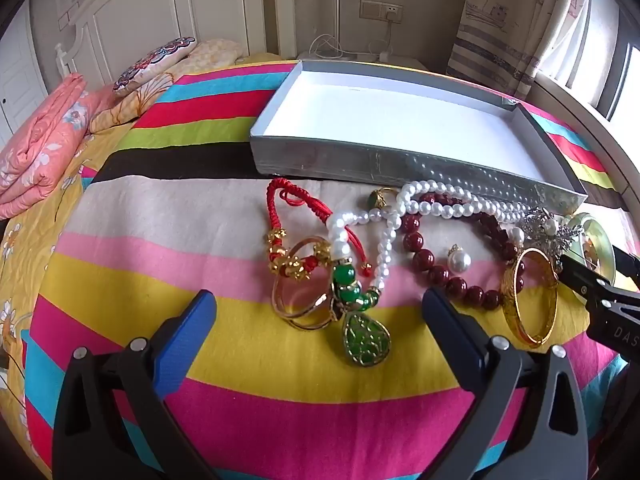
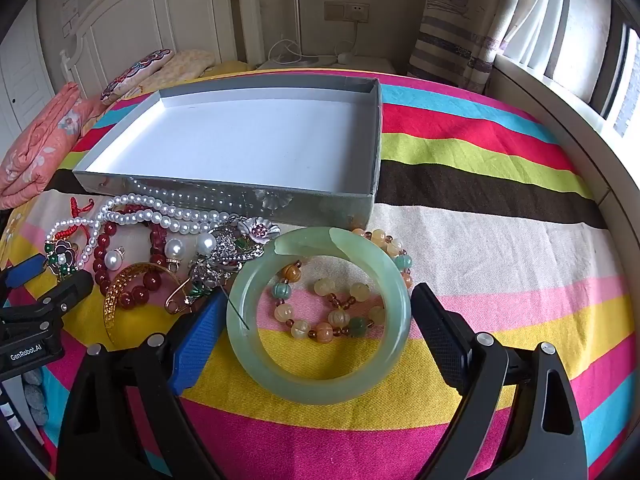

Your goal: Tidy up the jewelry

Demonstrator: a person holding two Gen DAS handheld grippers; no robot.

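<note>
The jewelry lies in a heap on a striped bed cover (image 1: 160,216), just in front of a shallow grey box (image 1: 320,160) with a white floor that holds nothing.

The left gripper (image 1: 320,312) hovers low over the cover with its jaws wide, holding nothing. Between and just beyond its blue-padded fingers (image 1: 192,320) lie a green pendant (image 1: 366,342), two gold rings (image 1: 300,300) and a red cord bracelet (image 1: 292,216) with gold beads. A pearl strand (image 1: 440,200) runs from these to the box's front wall, crossing a dark red bead bracelet (image 1: 440,276). A loose pearl earring (image 1: 458,262) sits inside the red loop. A gold bangle (image 1: 532,300) lies tilted at the right side of the heap, touching the red beads.

The right gripper (image 2: 316,320) is also spread wide with nothing clamped. A pale green jade bangle (image 2: 320,380) lies flat on the cover between its fingers (image 2: 196,344), close to both; whether they touch it I cannot tell. A bracelet of yellow and teal carved beads (image 2: 324,312) lies partly inside the bangle and partly under its far rim. A silver rhinestone brooch (image 2: 224,260) lies just left of the bangle, near the box's front wall.

Pillows (image 1: 152,64) and a folded pink quilt (image 1: 40,148) sit at the head of the bed
</note>
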